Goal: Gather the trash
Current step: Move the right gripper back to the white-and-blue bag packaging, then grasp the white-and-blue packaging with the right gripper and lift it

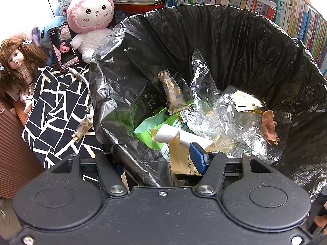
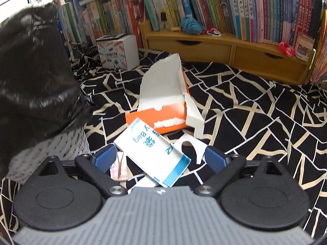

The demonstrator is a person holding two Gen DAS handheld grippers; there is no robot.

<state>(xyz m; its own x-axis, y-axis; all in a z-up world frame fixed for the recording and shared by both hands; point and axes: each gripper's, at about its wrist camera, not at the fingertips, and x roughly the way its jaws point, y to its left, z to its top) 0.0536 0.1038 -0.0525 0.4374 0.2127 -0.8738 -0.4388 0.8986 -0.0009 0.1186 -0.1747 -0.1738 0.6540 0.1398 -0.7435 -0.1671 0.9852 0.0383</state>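
Trash bag interior from left wrist, torn orange box from right.

A home room, probably a child's study: crowded bookshelves, plush rabbit and doll, wooden desk organiser, black-and-cream patterned cloth, lined trash bin.

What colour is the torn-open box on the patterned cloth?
Orange outside, white inside; the torn box shows best in the right wrist view.

Torn box behind paper bag, bin at left
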